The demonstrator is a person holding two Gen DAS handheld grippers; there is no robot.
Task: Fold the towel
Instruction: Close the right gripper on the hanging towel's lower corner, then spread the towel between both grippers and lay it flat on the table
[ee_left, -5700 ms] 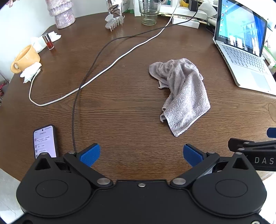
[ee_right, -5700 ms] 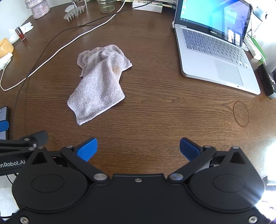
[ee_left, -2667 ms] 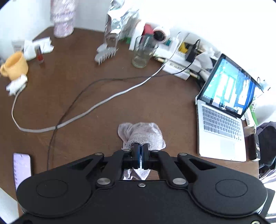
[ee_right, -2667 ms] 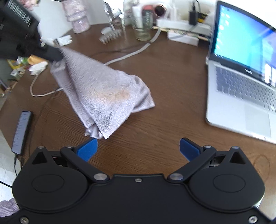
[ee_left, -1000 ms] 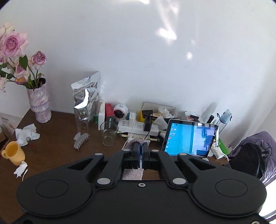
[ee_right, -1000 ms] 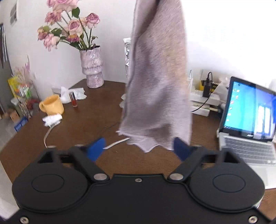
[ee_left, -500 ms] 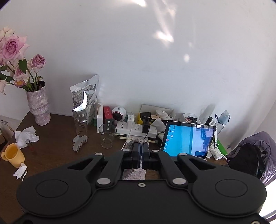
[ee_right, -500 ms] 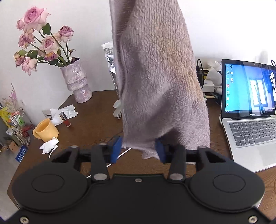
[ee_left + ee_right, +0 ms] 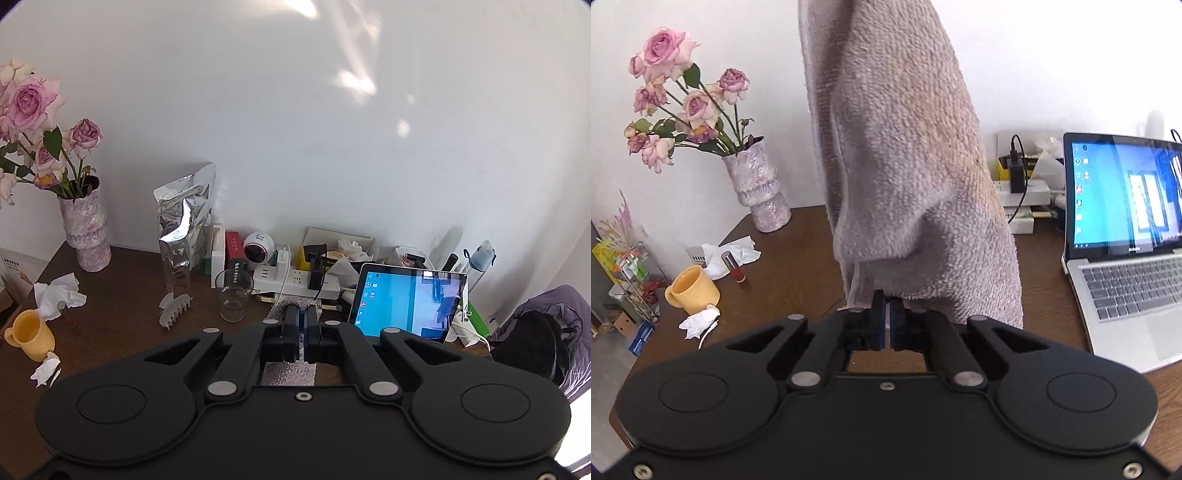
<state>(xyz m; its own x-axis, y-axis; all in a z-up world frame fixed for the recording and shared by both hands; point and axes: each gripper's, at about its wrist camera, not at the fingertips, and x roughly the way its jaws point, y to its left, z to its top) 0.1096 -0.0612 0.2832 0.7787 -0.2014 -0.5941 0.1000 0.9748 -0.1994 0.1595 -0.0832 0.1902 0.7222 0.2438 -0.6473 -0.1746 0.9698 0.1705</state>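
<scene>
The grey terry towel [image 9: 908,155] hangs in the air above the brown table [image 9: 798,269], with a faint yellowish stain on it. My left gripper [image 9: 301,332] is shut on the towel's top edge; only small bits of the towel [image 9: 291,373] show around its blue pads in the left wrist view. My right gripper [image 9: 886,321] is shut on the towel's bottom edge, low near the table. The rest of the towel fills the middle of the right wrist view and hides the table behind it.
An open laptop [image 9: 1126,236] stands at the right. A vase of roses [image 9: 757,184], a yellow mug [image 9: 694,288], tissues [image 9: 731,254] and a small red bottle [image 9: 735,267] sit at the left. A glass [image 9: 232,295], hair clip [image 9: 175,308], foil bag [image 9: 184,229] and power strip [image 9: 295,280] line the wall.
My left gripper stayed shut on the raised towel. My right gripper moved in on the hanging bottom edge and closed on it.
</scene>
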